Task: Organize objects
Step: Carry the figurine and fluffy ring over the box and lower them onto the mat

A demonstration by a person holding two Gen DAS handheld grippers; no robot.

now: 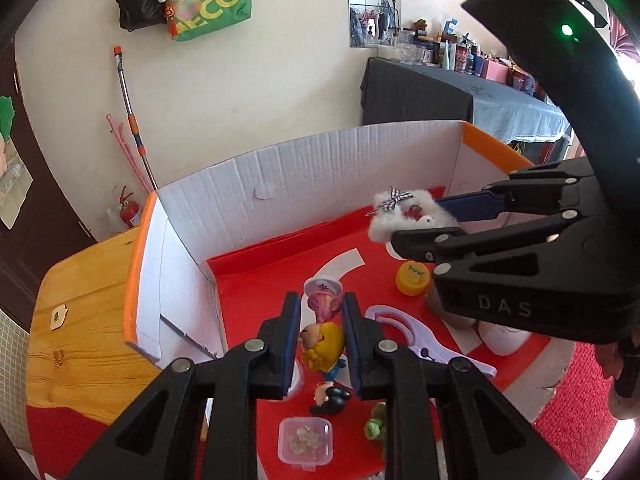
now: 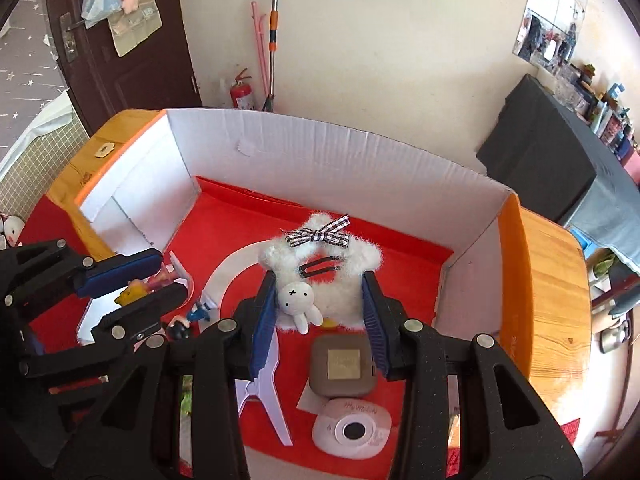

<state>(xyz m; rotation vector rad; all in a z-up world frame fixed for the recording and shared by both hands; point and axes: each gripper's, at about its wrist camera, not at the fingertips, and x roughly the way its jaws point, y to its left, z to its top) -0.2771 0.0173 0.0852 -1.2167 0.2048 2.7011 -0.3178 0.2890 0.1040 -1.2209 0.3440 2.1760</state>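
Two grippers were seen: the left gripper (image 1: 320, 332) was closed on the yellow toy (image 1: 322, 344), while the fluffy white clip (image 2: 320, 276) was framed between the wide-open right gripper (image 2: 320, 308).

Back and sides: passage is blocked by the cardboard box (image 2: 360, 160) walls.
Floor: crowded by figurines (image 1: 322, 344), fluffy clip (image 2: 320, 276), brown case (image 2: 340, 364).
Above: left open.

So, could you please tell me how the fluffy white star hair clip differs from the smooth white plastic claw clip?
The fluffy white star hair clip is furry and carries a checked bow, a bunny charm and a dark snap clip; the smooth white plastic claw clip is bare and glossy. The star sits between the open right gripper's fingers; the claw clip lies nearer the camera, partly under one finger. Both are white and rest on the red mat.
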